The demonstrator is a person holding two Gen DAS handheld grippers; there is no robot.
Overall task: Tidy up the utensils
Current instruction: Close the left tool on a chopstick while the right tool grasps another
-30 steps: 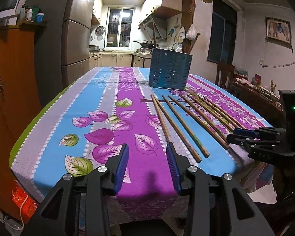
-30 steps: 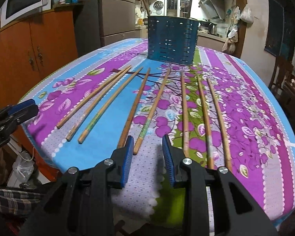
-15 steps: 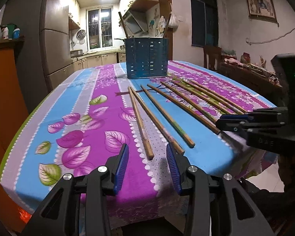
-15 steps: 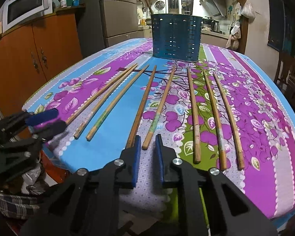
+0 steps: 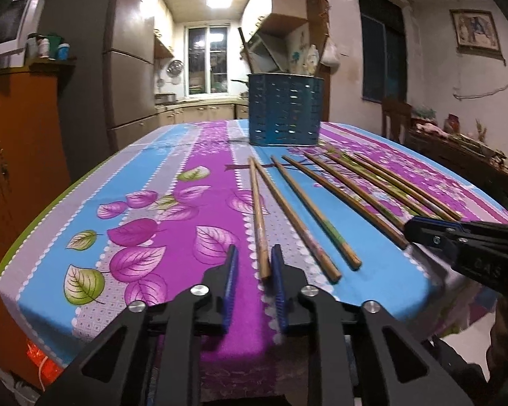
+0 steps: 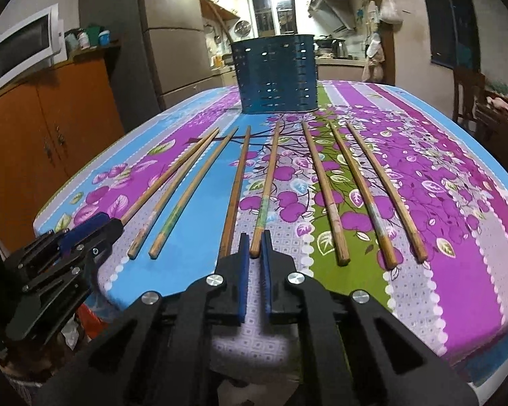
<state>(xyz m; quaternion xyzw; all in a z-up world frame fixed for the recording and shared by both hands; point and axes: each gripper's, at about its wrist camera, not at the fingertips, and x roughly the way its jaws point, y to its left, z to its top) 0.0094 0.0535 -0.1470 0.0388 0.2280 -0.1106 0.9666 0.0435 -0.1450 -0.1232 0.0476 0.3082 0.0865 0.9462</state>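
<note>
Left gripper (image 5: 254, 272): jaws part-spread, narrow gap, straddling the near tip of the leftmost brown wooden chopstick (image 5: 259, 216) — not pinching it, clearance visible on both sides. Held low and level at the near edge of the worktop (image 5: 84, 237) with its floral purple-blue cloth.

Right gripper (image 6: 254, 260): jaws nearly pressed together, thin slot left, lined up on the near end of a green-banded wooden chopstick (image 6: 269, 186), fifth from left; contact — cannot tell. Also low at the near edge, aimed along the sticks.

Eight chopsticks lie flat, fanned toward the blue perforated metal utensil holder (image 6: 277, 74), standing upright at the far side.
</note>
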